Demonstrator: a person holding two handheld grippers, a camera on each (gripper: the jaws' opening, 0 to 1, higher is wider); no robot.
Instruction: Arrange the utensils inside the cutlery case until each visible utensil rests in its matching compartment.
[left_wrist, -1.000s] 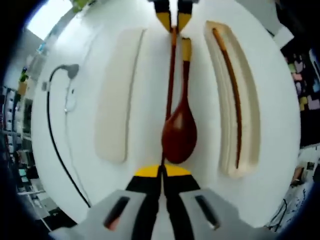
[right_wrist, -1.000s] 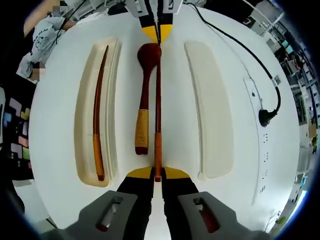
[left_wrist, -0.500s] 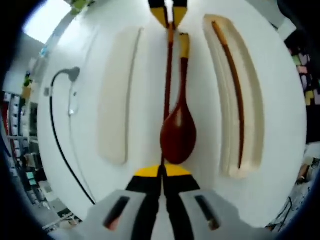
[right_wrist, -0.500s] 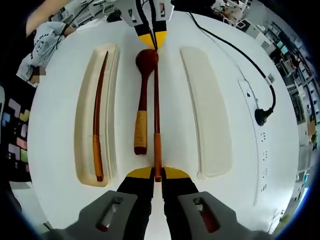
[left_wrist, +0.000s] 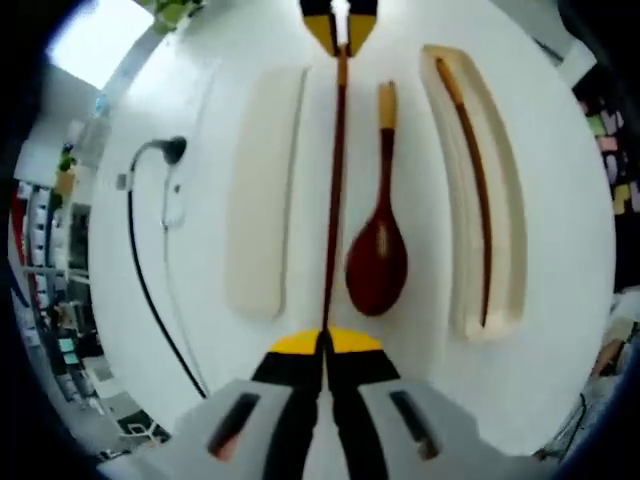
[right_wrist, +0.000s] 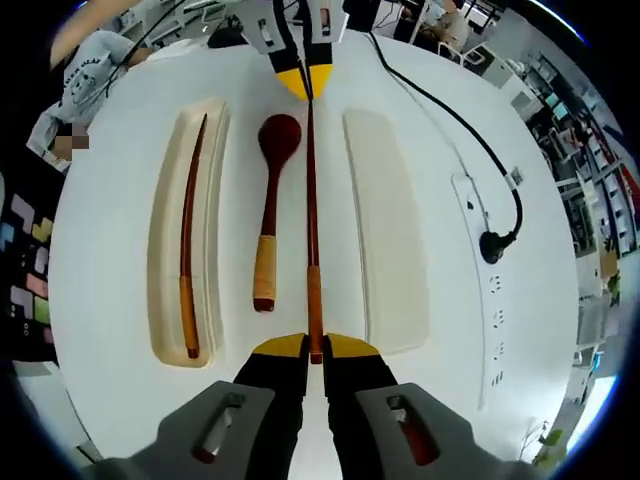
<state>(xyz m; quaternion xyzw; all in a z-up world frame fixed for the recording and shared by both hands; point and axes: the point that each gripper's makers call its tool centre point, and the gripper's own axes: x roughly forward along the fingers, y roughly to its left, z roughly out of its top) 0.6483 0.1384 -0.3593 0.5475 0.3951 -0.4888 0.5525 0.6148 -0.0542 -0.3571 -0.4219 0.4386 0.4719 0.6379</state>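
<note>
While the left gripper view looks along the white table (left_wrist: 560, 330), the left gripper (left_wrist: 324, 345) has its yellow-tipped jaws clamped on the thin end of a dark red chopstick (left_wrist: 333, 190), which runs straight up the picture to the right gripper (left_wrist: 340, 35) at the top; that one's jaws pinch the other end. Just right of the chopstick lies a red spoon (left_wrist: 378, 260) on the bare table, bowl near the camera, tan-wrapped handle pointing away, not touching the chopstick. Further right sits the cream case (left_wrist: 512, 250), with a second chopstick (left_wrist: 474, 190) lying in its long groove. To the left lies the flat cream lid (left_wrist: 262, 190), and beyond it a black cable (left_wrist: 140, 270) with a plug.

In the right gripper view, the right gripper (right_wrist: 314, 352) is closed on the tan-wrapped end of the chopstick (right_wrist: 311, 200), and the left gripper (right_wrist: 303, 80) grips the far tip. The spoon (right_wrist: 270, 200) lies just left of it, bowl far away. The case (right_wrist: 165, 240) with the second chopstick (right_wrist: 187, 240) is at the left, the lid (right_wrist: 385, 220) at the right, beside the cable (right_wrist: 450, 130) and a white power strip (right_wrist: 500, 290).
</note>
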